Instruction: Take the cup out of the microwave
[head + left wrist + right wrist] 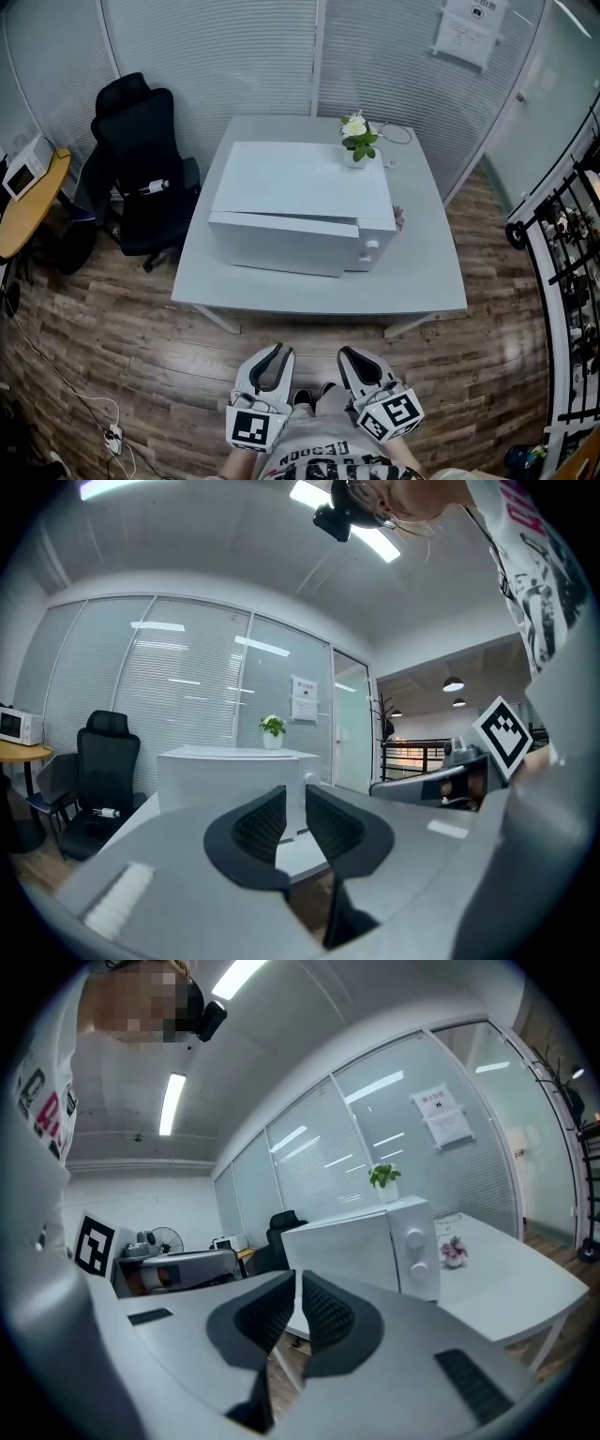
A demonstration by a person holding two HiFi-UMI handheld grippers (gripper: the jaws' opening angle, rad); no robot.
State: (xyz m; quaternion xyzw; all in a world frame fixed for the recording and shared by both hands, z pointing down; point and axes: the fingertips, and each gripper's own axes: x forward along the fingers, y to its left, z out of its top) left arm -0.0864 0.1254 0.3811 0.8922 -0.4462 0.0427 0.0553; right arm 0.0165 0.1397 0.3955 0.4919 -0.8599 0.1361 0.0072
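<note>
Looking down in the head view, a white microwave [300, 202] sits on a grey table [427, 272]. Its door covers the front, so the inside does not show. The cup cannot be seen in any view. A little plant [356, 139] stands just behind the microwave. A tiny pink flower [397, 218] peeks out at the microwave's right side. The left gripper [281, 350] and the right gripper [352, 356] are side by side at the bottom, close to the person's body. Both are well apart from the microwave, with wood floor [112, 347] and the table edge between. A black chair [141, 159] stands to the left of the table.

From the left gripper view, the left gripper [294, 791] has its jaws a little apart. Nothing is between them. They point at the microwave, which is far off past the table edge. The chair is at the left.

From the right gripper view, the right gripper [296, 1283] has its jaws very close, with only a thin slit between them. Nothing is in the slit. The microwave shows two round knobs [413, 1238] on its front, and its door looks shut. The pink flower stands on the table beside it.
</note>
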